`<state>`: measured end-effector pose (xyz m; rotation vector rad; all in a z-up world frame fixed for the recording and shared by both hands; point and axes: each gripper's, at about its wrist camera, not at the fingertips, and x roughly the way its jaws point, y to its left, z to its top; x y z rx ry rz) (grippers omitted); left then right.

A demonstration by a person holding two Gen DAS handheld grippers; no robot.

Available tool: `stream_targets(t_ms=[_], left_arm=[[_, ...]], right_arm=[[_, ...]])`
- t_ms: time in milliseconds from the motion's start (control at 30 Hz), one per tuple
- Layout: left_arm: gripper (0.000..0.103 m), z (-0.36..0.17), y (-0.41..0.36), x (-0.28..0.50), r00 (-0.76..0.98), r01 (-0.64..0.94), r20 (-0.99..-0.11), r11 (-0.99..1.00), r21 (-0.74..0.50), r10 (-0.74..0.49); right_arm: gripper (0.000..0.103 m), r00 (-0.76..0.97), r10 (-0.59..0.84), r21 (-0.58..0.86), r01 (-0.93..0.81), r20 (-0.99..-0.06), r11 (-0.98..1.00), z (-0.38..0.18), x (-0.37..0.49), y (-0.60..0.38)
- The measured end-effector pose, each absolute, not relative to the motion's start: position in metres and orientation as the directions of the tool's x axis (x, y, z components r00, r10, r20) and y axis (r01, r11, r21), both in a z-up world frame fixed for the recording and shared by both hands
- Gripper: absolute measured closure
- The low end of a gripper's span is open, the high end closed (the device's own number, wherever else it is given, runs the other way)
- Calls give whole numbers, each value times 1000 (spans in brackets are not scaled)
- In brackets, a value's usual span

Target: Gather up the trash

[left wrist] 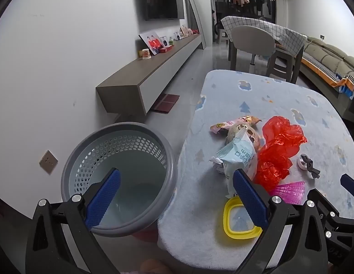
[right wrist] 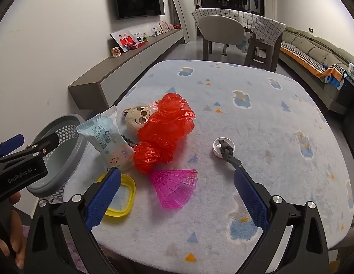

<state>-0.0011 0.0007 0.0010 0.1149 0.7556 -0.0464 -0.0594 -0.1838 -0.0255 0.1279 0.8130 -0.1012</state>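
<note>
Looking over the scene big to small: table (right wrist: 256, 137) w/ fluffy blue cover fills the right, bin (left wrist: 122, 173) stands at its near-left edge, rim just beside the cover. Trash sits in a heap on the table's left half, none in the bin yet as far as I can see.

Red bag (right wrist: 164, 132) is the biggest piece, crumpled, touching the blue packet (right wrist: 108, 141) on its left and a plush-face wrapper (right wrist: 138, 116) behind. Pink mesh (right wrist: 177, 188) lies just near of the bag. Yellow lid (right wrist: 119, 196) lies near-left, close to the table edge. White cap (right wrist: 223, 147) w/ a dark strap (right wrist: 229, 157) sits apart on the right.

Left gripper (left wrist: 174, 196) hangs over the gap btwn bin and table, fingers spread wide, nothing held. Right gripper (right wrist: 177, 196) hovers over the near table, also spread, nothing held; pink mesh lies btwn its fingers.

Risks, my guess:
- Red bag is thin and slippery; a pinch may catch only a fold, so it slips out mid-carry.
- It touches packet and wrapper, so lifting it could drag those off the left edge, missing the bin.
- Mesh and lid lie flat on deep pile; fingers may skid over or snag the cover instead.
- Lid is near the edge, a nudge drops it to the floor.
- Both grippers work close together, prob. a bump near the bin.
</note>
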Motion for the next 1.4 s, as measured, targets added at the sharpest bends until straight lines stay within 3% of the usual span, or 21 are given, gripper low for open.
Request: stream_targets(t_ms=[1400], left_arm=[[6, -3, 2, 1, 718, 89, -696, 991, 95, 2]], right_arm=[[8, 690, -35, 80, 133, -723, 988, -20, -60, -176]])
